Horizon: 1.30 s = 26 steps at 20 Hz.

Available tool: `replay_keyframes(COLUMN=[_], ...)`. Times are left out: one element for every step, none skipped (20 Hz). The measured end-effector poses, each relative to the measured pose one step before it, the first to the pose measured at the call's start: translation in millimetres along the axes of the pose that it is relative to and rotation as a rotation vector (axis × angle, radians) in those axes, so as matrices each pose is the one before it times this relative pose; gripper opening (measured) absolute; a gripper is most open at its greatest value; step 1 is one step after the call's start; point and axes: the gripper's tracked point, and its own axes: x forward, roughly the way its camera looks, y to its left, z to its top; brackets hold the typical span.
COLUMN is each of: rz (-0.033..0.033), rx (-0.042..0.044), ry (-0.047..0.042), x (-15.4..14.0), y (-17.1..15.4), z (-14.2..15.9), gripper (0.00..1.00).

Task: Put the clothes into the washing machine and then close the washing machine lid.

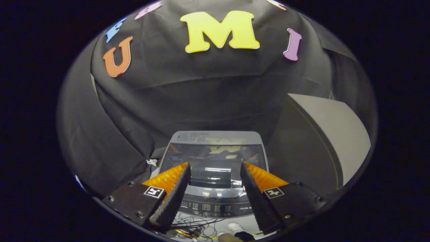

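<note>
A grey top-loading washing machine [215, 137] stands below me against the black cloth wall. Its dark glass lid [215, 155] lies flat and down over the tub, with reflections on the glass. The control panel [210, 205] runs along the machine's near edge, between my fingers. My gripper [215, 165] hovers above the front half of the lid, open wide, with nothing between the fingers. The fingertips [184, 169] hang over the lid's near part without touching it, as far as I can tell.
A large grey box-shaped unit [322, 144] stands close to the machine's right side, taller than it. Loose cables [198, 229] and a person's white shoe [235, 227] are on the floor in front. A white cord [152, 162] hangs left of the machine.
</note>
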Motion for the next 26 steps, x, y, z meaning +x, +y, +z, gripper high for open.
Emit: replay_keyframes(rz=[0.004,0.00236,0.00306,0.0004,-0.0011,-0.00927,-0.01027,-0.00904,-0.00641,-0.00969,-0.00837,-0.00743,-0.00531,-0.01057,-0.01243,-0.01407,-0.00433,-0.00077,-0.00308,-0.00826,-0.00841,-0.00463,-0.00272,-0.00251,0.00171,0.00398], rx=[-0.00612,-0.00828,-0.00615,-0.00643,-0.00701,-0.01241,-0.01386,-0.0107,-0.00816,-0.00553,0.00207,0.00605,-0.00386,-0.01082,-0.01328,-0.00793,-0.00506,-0.00883,-0.0075,0.00009,0.00955,0.02197,0.01822,0.01621,0.00546,-0.00688], ry=[-0.03194,-0.03461,-0.03658,-0.03964,-0.04343,-0.04031,-0.03422,-0.03859,-0.03845,-0.03534,-0.02617,-0.02506,-0.02761,-0.03261,-0.0214,-0.01106,-0.01502,-0.0093,-0.0052,0.00313,0.00484,-0.00402,0.00383,0.00897,0.01428,0.01472], x=[-13.57,-14.96,-16.15,-16.8,-15.59,-14.96,-15.33,-16.99,-16.64,-14.92,-15.1,-14.85,-14.19,-18.65,-15.33,-14.16,-17.48,-15.65,-18.63,-12.79,-15.39,-14.43,-11.78,-10.05,-12.93,-9.57], y=[-5.98,-6.04,-8.12,-9.14,-10.21,-13.06,-14.2,-14.77,-14.73,-16.61,-17.05,-17.36,-17.74,-22.28,-21.96,-21.26,-19.78,-18.09,-20.64,-17.56,-17.97,-16.53,-12.95,-12.62,-11.93,-7.9], z=[7.41,8.43,8.4,9.14,11.09,10.29,9.12,8.48,8.71,6.79,4.99,3.88,3.85,3.73,0.71,-2.98,-0.45,-4.4,-5.25,-6.87,-7.9,-8.13,-8.82,-13.03,-14.38,-14.86], gripper=[0.93,0.93,0.93,0.93,0.93,0.93,0.93,0.93,0.93,0.93,0.94,0.95,0.97,0.97,0.97,0.98,0.98,0.99,0.99,0.99,0.99,0.99,0.99,0.99,0.99,0.99])
